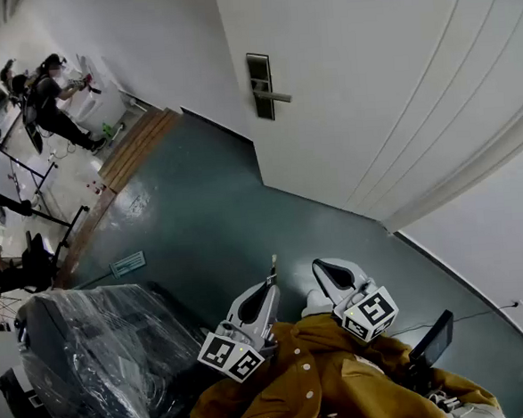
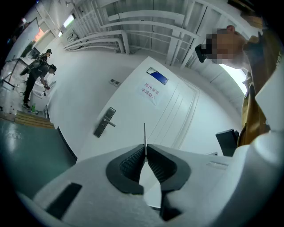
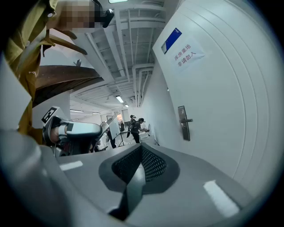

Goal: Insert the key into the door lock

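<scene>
While pinching the key [image 2: 144, 133] in the left gripper [image 1: 271, 285] (blade poking past the tips), stood well short of the door lock [image 1: 260, 86] at twelve o'clock; held right gripper [image 1: 319, 267] clenched, empty.

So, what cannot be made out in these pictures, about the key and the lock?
- Key: the left gripper view shows it edge-on as a thin line, so its teeth cannot be told. The fingers of the left gripper cover its head.
- Door lock: too small in every view to find the keyhole.
- Paper sign on the door: print too small to read.
</scene>
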Demonstrator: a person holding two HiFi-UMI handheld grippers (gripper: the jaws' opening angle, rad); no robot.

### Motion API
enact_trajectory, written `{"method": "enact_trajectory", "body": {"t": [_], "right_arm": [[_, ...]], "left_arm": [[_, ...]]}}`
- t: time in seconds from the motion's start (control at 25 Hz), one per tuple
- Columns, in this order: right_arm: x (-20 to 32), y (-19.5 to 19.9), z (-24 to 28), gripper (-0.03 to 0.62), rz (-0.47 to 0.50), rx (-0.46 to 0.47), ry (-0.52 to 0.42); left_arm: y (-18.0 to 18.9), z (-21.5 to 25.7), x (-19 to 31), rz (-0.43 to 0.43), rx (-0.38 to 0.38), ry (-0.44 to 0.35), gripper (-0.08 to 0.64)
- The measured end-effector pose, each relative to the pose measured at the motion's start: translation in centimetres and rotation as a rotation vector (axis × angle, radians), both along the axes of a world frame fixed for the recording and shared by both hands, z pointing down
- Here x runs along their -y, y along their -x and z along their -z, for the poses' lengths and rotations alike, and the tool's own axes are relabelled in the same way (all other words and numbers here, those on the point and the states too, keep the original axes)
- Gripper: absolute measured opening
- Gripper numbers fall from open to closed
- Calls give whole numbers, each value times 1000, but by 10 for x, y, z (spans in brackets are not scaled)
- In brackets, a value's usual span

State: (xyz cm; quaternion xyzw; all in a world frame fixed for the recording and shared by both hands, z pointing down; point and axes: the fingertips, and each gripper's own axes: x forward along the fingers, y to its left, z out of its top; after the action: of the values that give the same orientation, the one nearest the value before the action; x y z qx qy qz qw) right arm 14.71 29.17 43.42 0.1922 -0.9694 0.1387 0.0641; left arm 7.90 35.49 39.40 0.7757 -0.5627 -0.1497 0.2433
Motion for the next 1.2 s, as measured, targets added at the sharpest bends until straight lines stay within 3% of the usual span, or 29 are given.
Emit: {"method": "enact_trajectory", "body": {"t": [0.72, 0.96, 1.2], "right_arm": [[29, -12, -6, 8, 24, 39, 28], [55, -35, -30, 8, -3, 37, 53], [70, -18, -41, 8, 9, 20, 90]], "left_arm": [[-12, -15, 36, -5, -40, 49, 21], [-22, -32, 45, 55, -55, 74, 20], [3, -36, 61, 103, -62, 98, 21]]}}
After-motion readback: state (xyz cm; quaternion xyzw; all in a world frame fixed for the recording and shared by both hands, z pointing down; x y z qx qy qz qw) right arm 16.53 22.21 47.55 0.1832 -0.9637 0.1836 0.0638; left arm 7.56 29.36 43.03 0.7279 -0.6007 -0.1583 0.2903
